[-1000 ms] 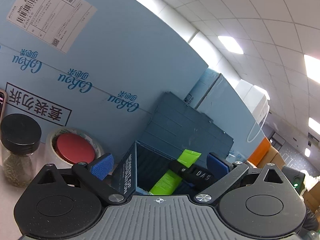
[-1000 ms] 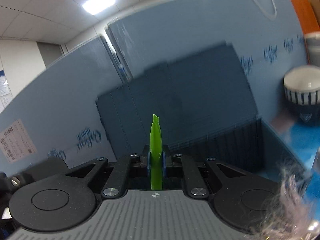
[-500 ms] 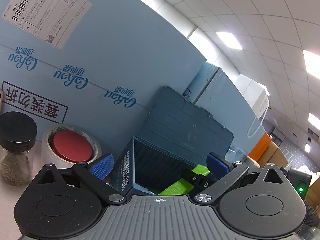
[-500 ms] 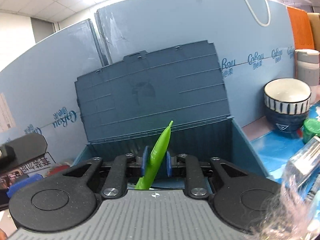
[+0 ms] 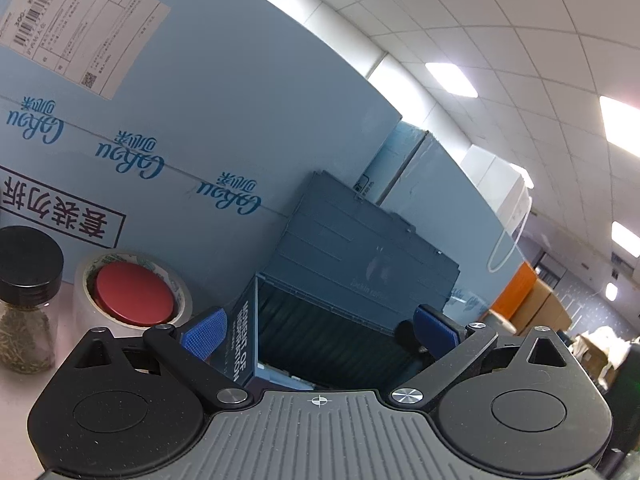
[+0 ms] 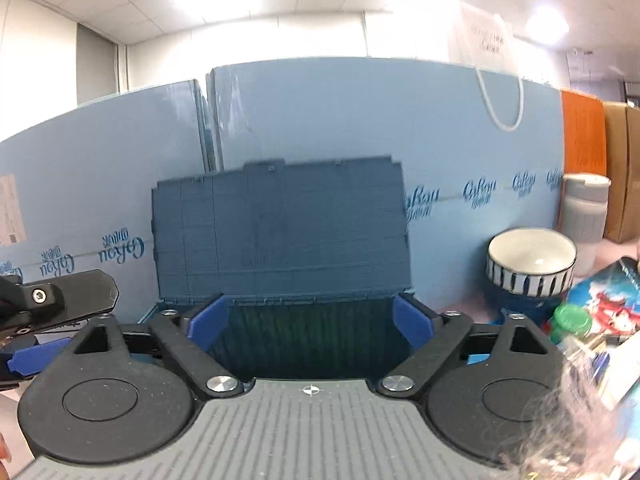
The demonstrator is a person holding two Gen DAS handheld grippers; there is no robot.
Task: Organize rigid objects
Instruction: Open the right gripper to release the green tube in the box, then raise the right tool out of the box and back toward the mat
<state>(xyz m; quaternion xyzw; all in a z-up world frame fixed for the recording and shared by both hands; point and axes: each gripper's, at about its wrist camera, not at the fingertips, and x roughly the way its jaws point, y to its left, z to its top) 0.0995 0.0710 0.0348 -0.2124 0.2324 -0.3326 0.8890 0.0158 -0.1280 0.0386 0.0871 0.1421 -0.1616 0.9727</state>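
Hovering with its blue-padded jaws spread wide and nothing between them, the right gripper (image 6: 310, 326) faces the dark blue-grey plastic storage box (image 6: 316, 340), whose hinged lid (image 6: 280, 232) stands upright against the pale blue foam board (image 6: 440, 128) behind it. The jaws have just been opening, and the bright green tube they pinched a moment ago is gone from them; it shows in neither view now, so it has most likely dropped into the box, though the interior is too dark to confirm.

To the left of the box, the left gripper (image 5: 318, 330) is likewise spread and empty, pointed across the box's open mouth from the side. Further left of the box stand a roll of clear packing tape (image 5: 134, 292) with a round red cap (image 5: 134, 294) resting in its core, and a glass spice jar with a black lid (image 5: 26, 300). To the right of the box sit a white ceramic bowl with a blue striped band (image 6: 530, 260), a grey-white lidded bottle (image 6: 584, 216) and a green-capped bottle (image 6: 570, 320).

One deposit appears complete. The next move likely calls for drawing the right gripper clear of the box rim and turning toward one of the items beside it, lining the open jaws up squarely before closing.
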